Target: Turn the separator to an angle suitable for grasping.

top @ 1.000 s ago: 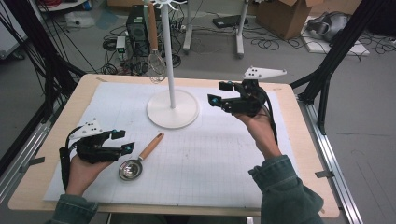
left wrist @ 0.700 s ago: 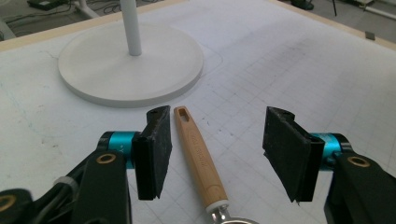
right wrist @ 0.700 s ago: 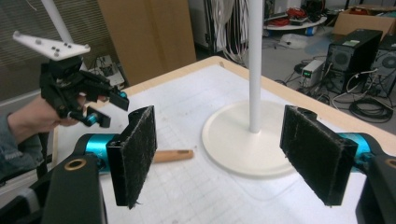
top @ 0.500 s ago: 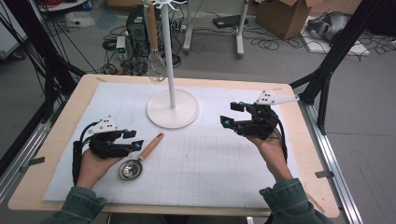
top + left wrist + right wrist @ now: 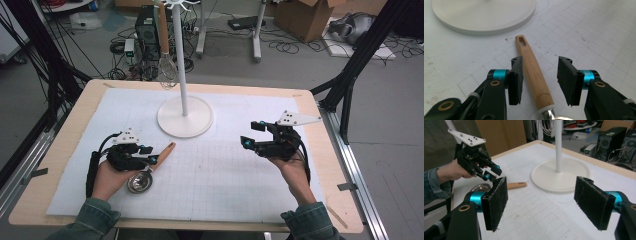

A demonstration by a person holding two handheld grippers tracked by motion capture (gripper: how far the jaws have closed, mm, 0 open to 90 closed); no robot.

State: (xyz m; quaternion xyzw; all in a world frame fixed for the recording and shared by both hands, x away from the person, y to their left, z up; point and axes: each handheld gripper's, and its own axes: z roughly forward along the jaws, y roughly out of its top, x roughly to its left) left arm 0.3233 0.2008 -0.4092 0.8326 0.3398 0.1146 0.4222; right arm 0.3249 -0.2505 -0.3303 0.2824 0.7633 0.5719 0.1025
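Left hand-held gripper (image 5: 539, 80) straddling ladle's wooden handle (image 5: 532, 72), handle pointing toward stand base (image 5: 484, 15)

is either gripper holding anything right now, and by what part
Nothing is gripped yet. The left gripper has just been closing around the ladle's wooden handle, with a gap still at one pad. The right gripper is open and empty.

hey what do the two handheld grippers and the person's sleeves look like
Both the left gripper and the right gripper are black, with teal collars behind flat, black, fuzzy-faced jaws and brass-coloured pivot rivets. Each carries a pale grey three-cornered plate on top and trails a black cable. The sleeves are dark green-grey denim-like fabric with buttoned-looking cuffs.
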